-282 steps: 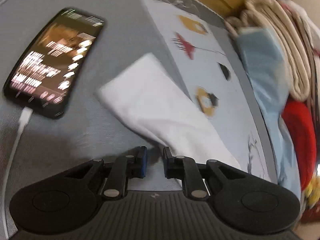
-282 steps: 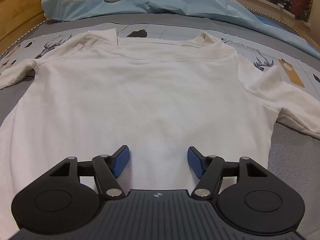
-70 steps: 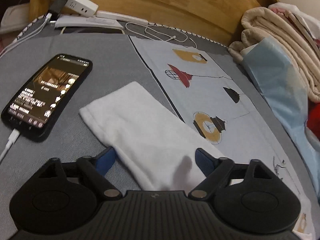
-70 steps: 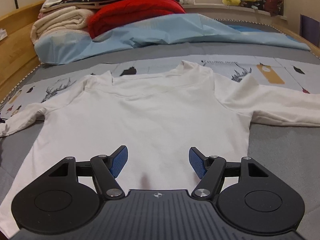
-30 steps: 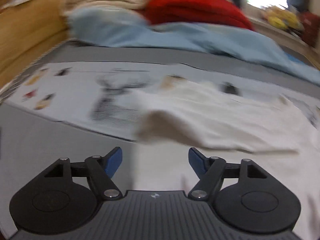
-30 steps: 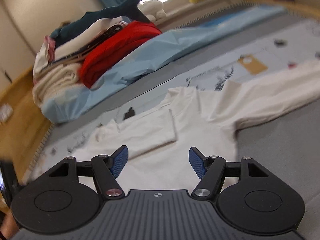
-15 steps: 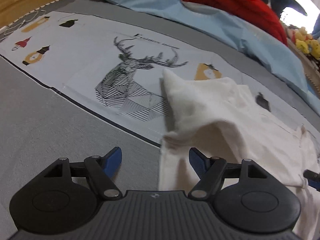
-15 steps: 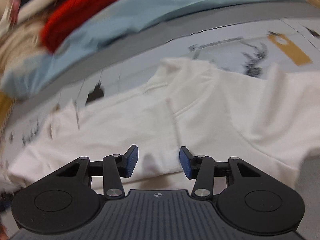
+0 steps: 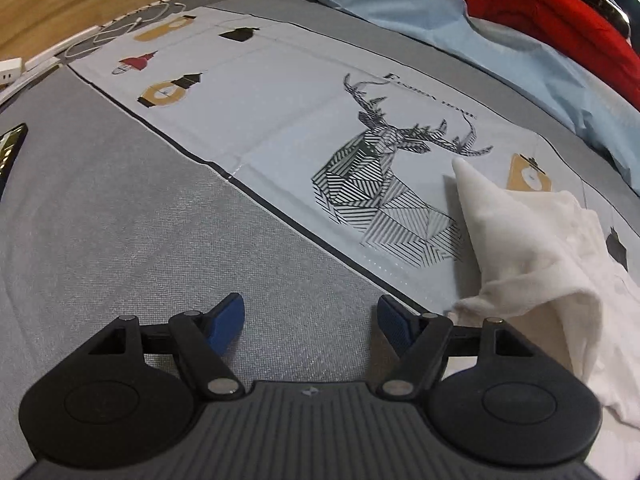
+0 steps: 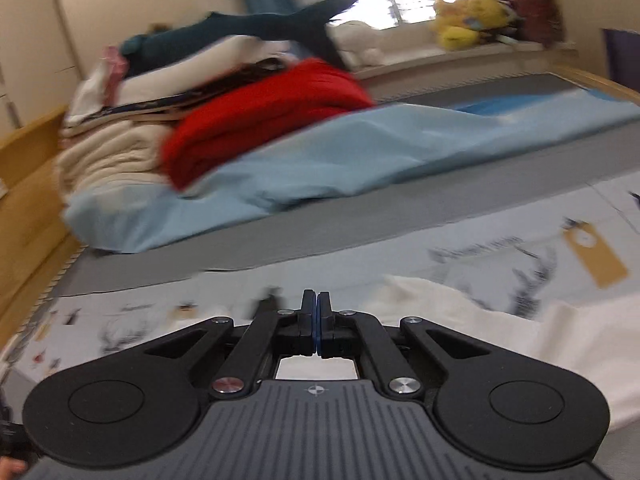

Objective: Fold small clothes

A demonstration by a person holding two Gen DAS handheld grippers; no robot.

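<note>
The white shirt (image 9: 540, 248) lies on the bed with its sleeve folded over, bunched at the right of the left wrist view. My left gripper (image 9: 310, 322) hangs open over bare grey sheet to the left of the shirt, with nothing between its fingers. In the blurred right wrist view the white shirt (image 10: 480, 320) spreads to the right of and under my right gripper (image 10: 316, 320). Its blue pads are pressed flat together. I see white cloth below the jaws but none showing between the pads.
The bed sheet carries a deer print (image 9: 384, 184). A pale blue quilt (image 10: 320, 176), a red blanket (image 10: 260, 120) and folded bedding are piled at the far side. A phone's edge (image 9: 12, 148) and a white cable (image 9: 120, 32) lie at the left by the wooden bed frame.
My right gripper's jaws went from wide apart to fully together as it travelled over the shirt. My left gripper slid left off the shirt's folded shoulder, its jaws still apart.
</note>
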